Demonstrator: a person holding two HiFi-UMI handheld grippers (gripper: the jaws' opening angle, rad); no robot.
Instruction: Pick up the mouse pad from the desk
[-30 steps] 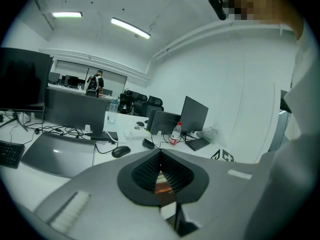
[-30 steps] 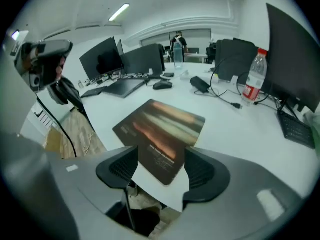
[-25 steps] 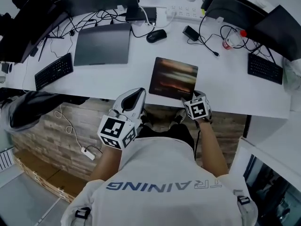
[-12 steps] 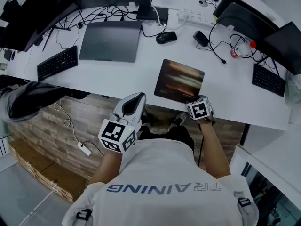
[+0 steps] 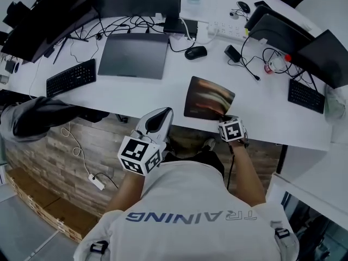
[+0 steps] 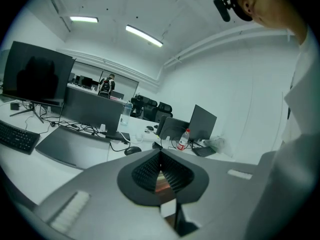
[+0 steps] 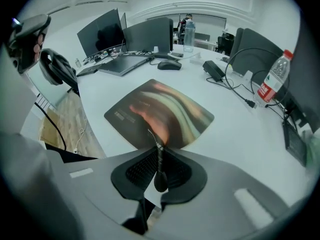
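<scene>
Now my right gripper's (image 7: pixel 159 153) jaws, just closed, pinch the near edge of the mouse pad (image 7: pixel 161 111), which lies at the white worktop's (image 5: pixel 163 91) front. My left gripper's (image 6: pixel 160 160) jaws are clenched on nothing, short of the worktop.

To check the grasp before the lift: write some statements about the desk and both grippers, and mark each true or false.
1. The right gripper is clamped on the near edge of the mouse pad. True; its jaws have just been closing, and the pad's edge is between them.
2. The left gripper also holds the pad. False: its jaws are shut on nothing, short of the desk.
3. The computer mouse sits on the pad. False: it lies on the desk beyond the pad, apart from it.
4. In the head view, a closed grey laptop lies left of the pad. True.
5. A red-capped bottle stands on the desk. True.
</scene>
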